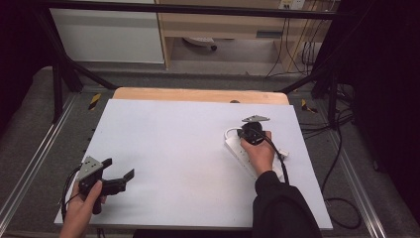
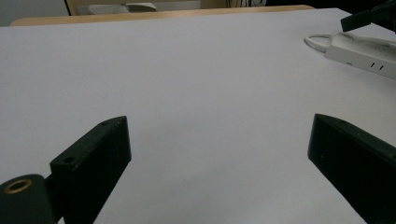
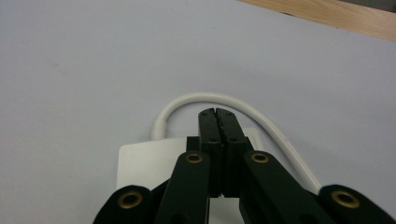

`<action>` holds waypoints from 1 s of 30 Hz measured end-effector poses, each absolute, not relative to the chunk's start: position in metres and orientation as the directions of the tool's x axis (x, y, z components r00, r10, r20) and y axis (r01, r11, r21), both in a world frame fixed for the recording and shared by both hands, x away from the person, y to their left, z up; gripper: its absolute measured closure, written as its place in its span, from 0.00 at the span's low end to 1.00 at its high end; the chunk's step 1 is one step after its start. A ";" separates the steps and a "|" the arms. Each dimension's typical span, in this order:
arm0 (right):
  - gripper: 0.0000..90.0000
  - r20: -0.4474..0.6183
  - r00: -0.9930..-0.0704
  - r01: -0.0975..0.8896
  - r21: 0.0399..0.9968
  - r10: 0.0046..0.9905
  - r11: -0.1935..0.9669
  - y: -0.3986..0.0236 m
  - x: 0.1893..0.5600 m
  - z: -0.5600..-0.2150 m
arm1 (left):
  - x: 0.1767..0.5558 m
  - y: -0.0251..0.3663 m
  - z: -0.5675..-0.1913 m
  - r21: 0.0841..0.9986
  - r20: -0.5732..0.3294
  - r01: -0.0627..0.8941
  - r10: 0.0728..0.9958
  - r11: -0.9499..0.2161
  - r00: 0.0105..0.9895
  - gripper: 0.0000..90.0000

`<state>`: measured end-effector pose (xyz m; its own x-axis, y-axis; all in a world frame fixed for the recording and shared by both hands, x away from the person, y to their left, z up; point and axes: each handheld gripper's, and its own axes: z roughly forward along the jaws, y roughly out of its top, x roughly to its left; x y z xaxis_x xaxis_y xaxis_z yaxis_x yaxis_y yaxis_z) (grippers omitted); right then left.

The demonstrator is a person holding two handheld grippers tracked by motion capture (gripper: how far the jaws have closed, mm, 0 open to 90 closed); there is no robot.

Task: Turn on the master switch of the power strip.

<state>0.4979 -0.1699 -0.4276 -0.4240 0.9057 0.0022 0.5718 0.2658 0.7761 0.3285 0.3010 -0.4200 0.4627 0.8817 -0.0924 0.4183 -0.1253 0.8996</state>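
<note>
At the near left corner of the table (image 1: 163, 144), the left hand (image 1: 81, 208) grips the left gripper (image 1: 119, 174) by its body, forearm coming in from the bottom edge. The gripper lies low over the white top and points toward the far right. Its jaws stand wide apart with nothing between them; in the left gripper view bare table shows between the two black fingers (image 2: 93, 158).

Farther in, on the right half of the table, the right hand (image 1: 260, 153) holds the right gripper (image 1: 247, 133), the dark sleeve (image 1: 282, 208) reaching up from the bottom edge. This gripper tilts down over the far end of the power strip (image 1: 237, 148). Its jaws are pressed together, pad against pad, holding nothing; whether the tips touch the strip cannot be told.

The strip is white and lies flat at a slant, mostly under the right hand. Its cord (image 3: 196, 99) loops out of the far end, curving just past the closed tips.
</note>
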 end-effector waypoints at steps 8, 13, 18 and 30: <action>1.00 -0.005 -0.420 0.579 0.768 0.907 0.272 -0.171 0.499 -0.429 | 0.328 0.301 -0.420 0.899 -0.093 0.419 0.881 -0.125 0.464 0.07; 1.00 -0.009 -0.419 0.579 0.768 0.908 0.275 -0.171 0.500 -0.429 | 0.329 0.301 -0.420 0.899 -0.093 0.419 0.881 -0.125 0.463 0.07; 1.00 -0.011 -0.420 0.582 0.764 0.907 0.279 -0.173 0.500 -0.430 | 0.329 0.301 -0.420 0.899 -0.091 0.419 0.882 -0.126 0.463 0.07; 1.00 -0.016 -0.419 0.584 0.761 0.908 0.283 -0.173 0.500 -0.430 | 0.329 0.301 -0.420 0.898 -0.089 0.420 0.881 -0.131 0.465 0.07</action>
